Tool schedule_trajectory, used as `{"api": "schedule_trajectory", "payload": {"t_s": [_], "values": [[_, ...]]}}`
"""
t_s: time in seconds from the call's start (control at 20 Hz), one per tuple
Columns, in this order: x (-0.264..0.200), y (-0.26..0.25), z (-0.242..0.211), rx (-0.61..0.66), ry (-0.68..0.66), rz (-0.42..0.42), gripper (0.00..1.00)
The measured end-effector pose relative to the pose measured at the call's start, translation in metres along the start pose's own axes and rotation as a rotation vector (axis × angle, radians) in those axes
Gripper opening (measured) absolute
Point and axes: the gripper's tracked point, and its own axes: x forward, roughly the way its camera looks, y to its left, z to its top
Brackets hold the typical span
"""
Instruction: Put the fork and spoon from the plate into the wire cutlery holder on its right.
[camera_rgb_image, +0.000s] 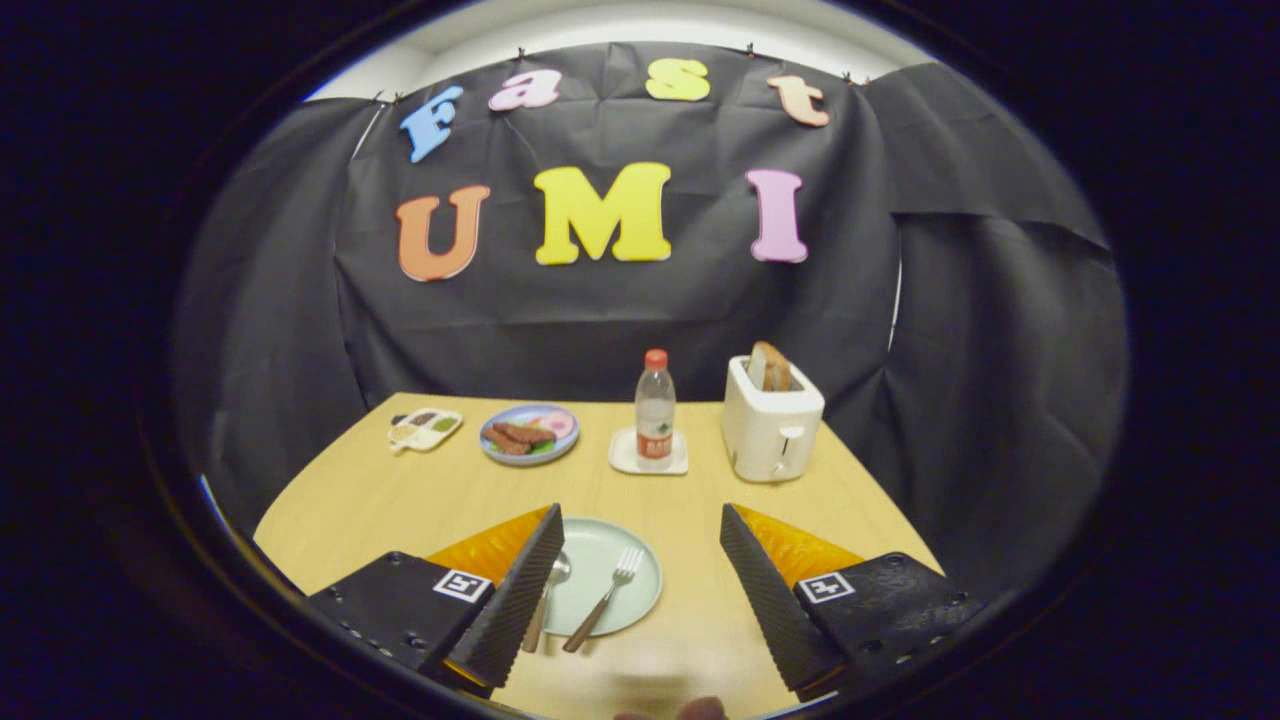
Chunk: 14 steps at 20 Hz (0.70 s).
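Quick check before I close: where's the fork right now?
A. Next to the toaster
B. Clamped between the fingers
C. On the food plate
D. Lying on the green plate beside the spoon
D: the fork lies on the green plate beside the spoon, with the gripper open around them.

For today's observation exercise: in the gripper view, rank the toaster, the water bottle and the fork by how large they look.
1. Toaster, clearly largest.
2. Water bottle and fork look about equally long; the fork lies nearer the camera, between the open gripper's fingers, so I won't rank them.

A staged booth: black cloth wall (640, 300) behind a wooden table (400, 500) set for breakfast.
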Motion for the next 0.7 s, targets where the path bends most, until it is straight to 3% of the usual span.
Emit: {"api": "schedule_trajectory", "payload": {"t_s": [0.4,0.45,0.5,0.7], "values": [[0.065,0.029,-0.105,-0.038,0.303,-0.017,0.95],[0.070,0.031,-0.112,-0.032,0.327,-0.016,0.92],[0.075,0.032,-0.119,-0.028,0.352,-0.019,0.82],[0.101,0.038,-0.137,-0.024,0.412,-0.022,0.72]]}}
